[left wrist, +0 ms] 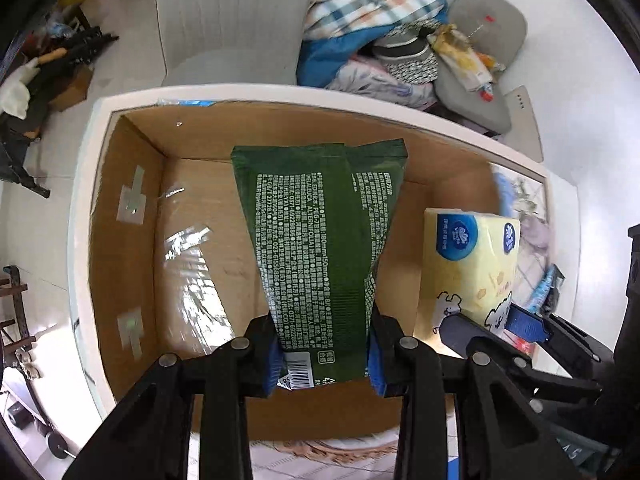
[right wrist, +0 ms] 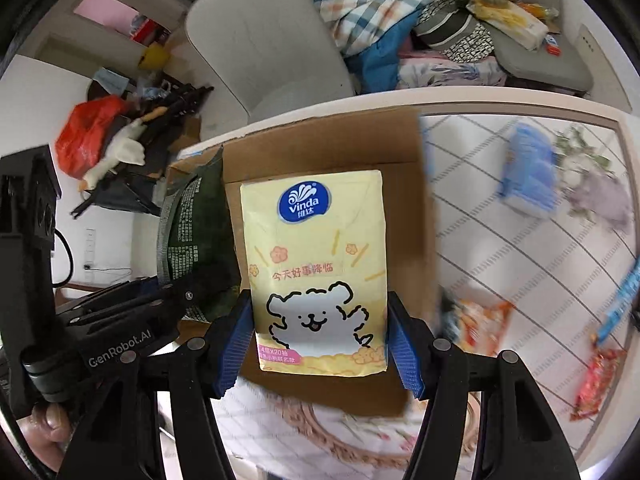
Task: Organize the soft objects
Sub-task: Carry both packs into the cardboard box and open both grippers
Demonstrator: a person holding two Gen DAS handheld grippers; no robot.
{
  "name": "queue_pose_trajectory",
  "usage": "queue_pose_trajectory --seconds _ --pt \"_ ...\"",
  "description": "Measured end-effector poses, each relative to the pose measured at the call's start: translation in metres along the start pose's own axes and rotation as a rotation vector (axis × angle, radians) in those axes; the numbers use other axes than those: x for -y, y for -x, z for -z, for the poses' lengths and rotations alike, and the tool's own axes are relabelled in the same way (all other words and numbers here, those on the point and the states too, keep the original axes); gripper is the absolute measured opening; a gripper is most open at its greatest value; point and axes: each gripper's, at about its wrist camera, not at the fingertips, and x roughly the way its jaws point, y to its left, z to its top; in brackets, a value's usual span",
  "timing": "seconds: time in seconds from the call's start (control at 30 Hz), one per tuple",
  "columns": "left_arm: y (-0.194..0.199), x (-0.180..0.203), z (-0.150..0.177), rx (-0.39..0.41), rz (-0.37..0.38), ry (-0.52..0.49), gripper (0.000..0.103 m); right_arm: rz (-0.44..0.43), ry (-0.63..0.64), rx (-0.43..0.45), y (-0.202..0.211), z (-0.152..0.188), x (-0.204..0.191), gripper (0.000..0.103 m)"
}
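The left gripper [left wrist: 322,356] is clamped tight on the bottom of a green wipes pack [left wrist: 320,248], and the right gripper [right wrist: 320,336] pinches a yellow tissue pack [right wrist: 316,272] by its lower sides; both packs hang over an open cardboard box [left wrist: 132,240] on the table [right wrist: 520,260]. The box looks empty, so nothing is packed yet. A blue pack [right wrist: 528,172] and snack bags [right wrist: 480,320] on the table may remain.
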Motion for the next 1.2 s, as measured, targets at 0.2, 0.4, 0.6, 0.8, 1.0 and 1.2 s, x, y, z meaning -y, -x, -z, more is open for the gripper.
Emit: queue_pose_trajectory --seconds 0.2,0.4,0.6,0.8,1.0,1.2 --pt "-0.040 -0.016 -0.027 -0.068 0.028 -0.009 0.031 0.080 0.014 -0.029 -0.058 -0.023 -0.011 0.065" --pt "-0.060 -0.016 -0.038 -0.099 0.009 -0.026 0.033 0.098 0.026 -0.052 -0.089 -0.041 -0.005 0.066" --pt "-0.062 -0.022 -0.037 -0.086 -0.048 -0.018 0.061 0.117 0.023 -0.052 -0.100 -0.047 -0.001 0.076" --pt "-0.040 -0.033 -0.030 -0.026 -0.096 -0.014 0.089 0.145 0.000 -0.031 -0.088 -0.045 0.001 0.081" --pt "0.001 -0.042 -0.015 0.068 -0.132 -0.018 0.098 0.245 0.014 -0.005 -0.064 -0.028 -0.008 0.093" --pt "0.033 -0.037 0.009 0.156 -0.180 -0.043 0.103 0.315 0.039 0.022 -0.044 -0.001 -0.022 0.102"
